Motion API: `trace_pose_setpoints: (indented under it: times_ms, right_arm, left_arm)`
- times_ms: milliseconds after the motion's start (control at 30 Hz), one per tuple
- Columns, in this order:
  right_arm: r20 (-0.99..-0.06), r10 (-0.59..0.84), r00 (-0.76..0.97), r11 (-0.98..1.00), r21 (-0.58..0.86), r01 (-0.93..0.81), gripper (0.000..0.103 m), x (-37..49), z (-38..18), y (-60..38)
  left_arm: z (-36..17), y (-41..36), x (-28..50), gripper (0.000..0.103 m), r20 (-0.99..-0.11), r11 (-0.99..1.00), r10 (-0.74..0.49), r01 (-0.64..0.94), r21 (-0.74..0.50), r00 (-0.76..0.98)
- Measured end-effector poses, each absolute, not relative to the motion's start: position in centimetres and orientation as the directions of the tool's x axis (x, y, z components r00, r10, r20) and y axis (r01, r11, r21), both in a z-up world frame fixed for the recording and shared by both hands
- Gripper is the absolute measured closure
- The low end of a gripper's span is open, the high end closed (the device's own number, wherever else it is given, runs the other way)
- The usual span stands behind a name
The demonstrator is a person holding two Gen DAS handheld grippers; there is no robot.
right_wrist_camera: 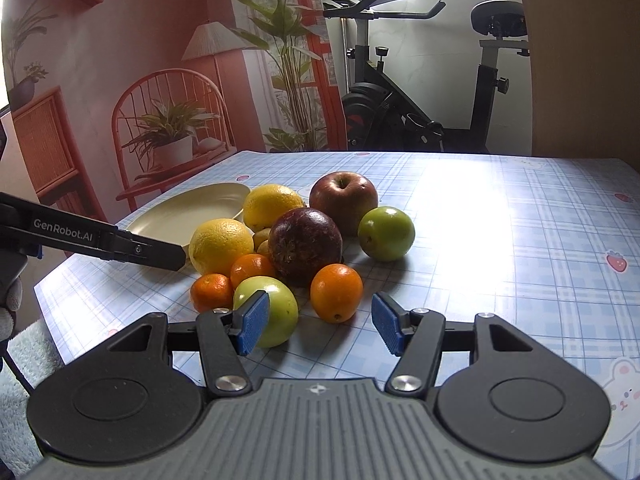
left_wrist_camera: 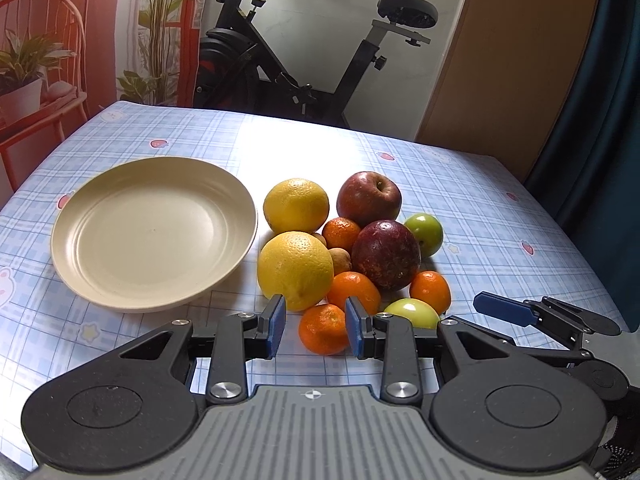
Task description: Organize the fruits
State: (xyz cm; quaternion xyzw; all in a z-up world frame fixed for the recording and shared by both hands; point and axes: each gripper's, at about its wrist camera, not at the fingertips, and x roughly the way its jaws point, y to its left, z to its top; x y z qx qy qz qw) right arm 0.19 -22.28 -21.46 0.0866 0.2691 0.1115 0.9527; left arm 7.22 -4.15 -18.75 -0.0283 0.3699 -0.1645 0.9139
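Cream plate (left_wrist_camera: 154,232) sits bare on the checked surface (left_wrist_camera: 480,216), nothing in it. Fruit heaped just right of the plate: two lemons (left_wrist_camera: 295,270), red apple (left_wrist_camera: 369,199), dark purple fruit (left_wrist_camera: 386,255), two green apples (left_wrist_camera: 424,234), several mandarins (left_wrist_camera: 324,329).

Left gripper (left_wrist_camera: 316,326): jaws partly apart, nothing clamped. The nearest mandarin lies between the blue pads; contact cannot be told.

Right gripper (right_wrist_camera: 322,326): jaws wider apart, empty. Left pad overlaps the near green apple (right_wrist_camera: 276,312); an orange mandarin (right_wrist_camera: 336,292) lies just beyond the gap.
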Motion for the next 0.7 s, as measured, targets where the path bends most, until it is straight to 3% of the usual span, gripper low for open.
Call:
trace_pose_setpoints:
  times_ms: [700]
  right_arm:
    - [-0.504, 0.344, 0.792, 0.938, 0.229, -0.261, 0.042, 0.1, -21.8, -19.4]
  left_arm:
    - [-18.6, -3.8, 7.4, 0.069, -0.677, 0.942, -0.329, 0.277, -0.189, 0.659]
